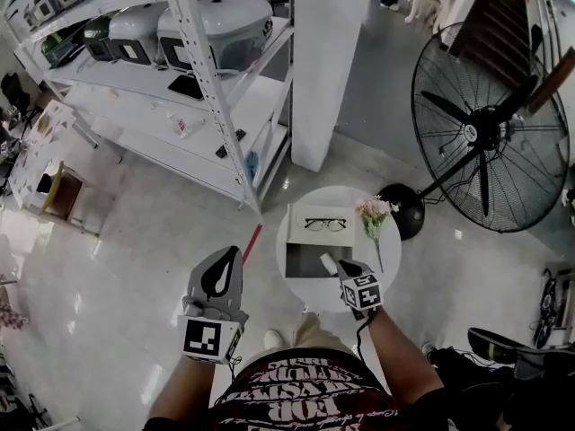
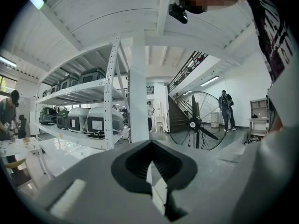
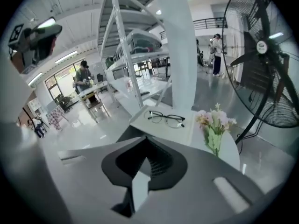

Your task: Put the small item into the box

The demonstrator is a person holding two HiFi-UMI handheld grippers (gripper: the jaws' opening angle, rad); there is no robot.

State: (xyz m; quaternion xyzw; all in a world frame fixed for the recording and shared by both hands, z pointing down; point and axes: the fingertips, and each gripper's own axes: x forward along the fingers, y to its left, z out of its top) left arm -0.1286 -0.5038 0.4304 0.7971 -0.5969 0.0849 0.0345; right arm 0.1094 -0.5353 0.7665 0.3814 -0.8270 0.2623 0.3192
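Note:
On a small round white table [image 1: 388,251] stands an open box [image 1: 308,261] with a dark inside. Its white lid [image 1: 321,225] lies flat behind it, with black-rimmed glasses [image 1: 324,224] on top. My right gripper [image 1: 340,268] hovers at the box's near right corner, jaws shut. A small white item [image 1: 328,261] shows right at its tip; I cannot tell whether it is held. The right gripper view looks over the shut tips [image 3: 146,138] at the glasses [image 3: 166,119]. My left gripper [image 1: 232,255] is shut, empty, over the floor left of the table.
A pink flower sprig [image 1: 373,212] lies on the table's right side. A large black floor fan [image 1: 490,137] stands to the right, a white pillar [image 1: 328,61] behind the table, and a white shelf rack [image 1: 180,61] with appliances at the back left.

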